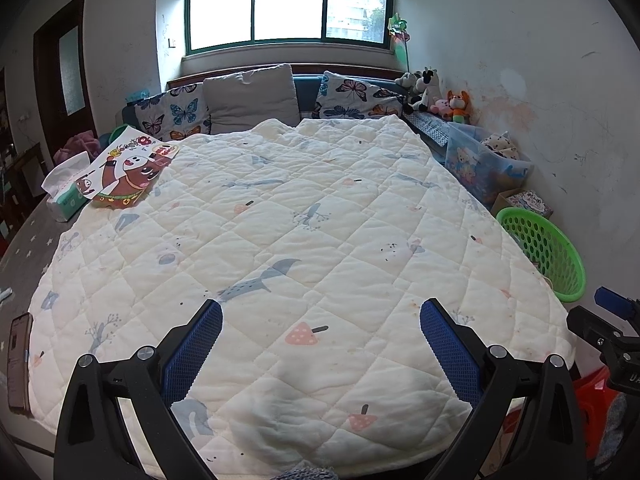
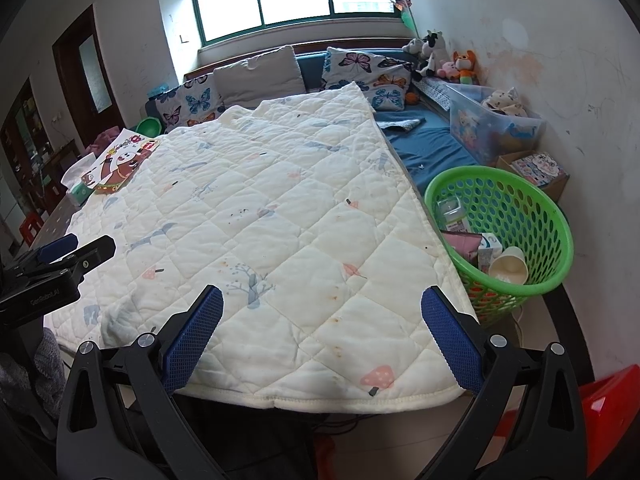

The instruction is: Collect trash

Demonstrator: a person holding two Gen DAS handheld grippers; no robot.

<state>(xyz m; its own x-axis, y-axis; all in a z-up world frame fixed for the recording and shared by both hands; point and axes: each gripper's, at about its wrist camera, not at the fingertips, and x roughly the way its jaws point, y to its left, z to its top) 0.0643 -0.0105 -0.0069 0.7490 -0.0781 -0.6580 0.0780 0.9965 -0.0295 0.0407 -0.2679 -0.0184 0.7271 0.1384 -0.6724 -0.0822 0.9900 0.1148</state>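
Observation:
A green perforated basket [image 2: 532, 216] stands on the floor right of the quilted table; it also shows in the left wrist view [image 1: 560, 256]. Inside it lie a paper cup [image 2: 509, 266], a small white and blue carton [image 2: 489, 250], a pink wrapper [image 2: 462, 243] and a clear plastic bottle [image 2: 451, 212]. My left gripper [image 1: 320, 322] is open and empty above the near part of the white quilt [image 1: 304, 216]. My right gripper [image 2: 322, 312] is open and empty above the quilt's near right corner, left of the basket. The left gripper shows in the right wrist view [image 2: 86, 254].
A tissue pack [image 1: 64, 190] and a cartoon-print bag [image 1: 128, 170] lie at the far left of the table. A phone [image 1: 18, 360] lies at the left edge. A red stool [image 2: 608, 412] stands near right. A sofa with cushions [image 1: 248, 98], a storage box [image 2: 488, 124] and plush toys [image 1: 456, 106] line the back.

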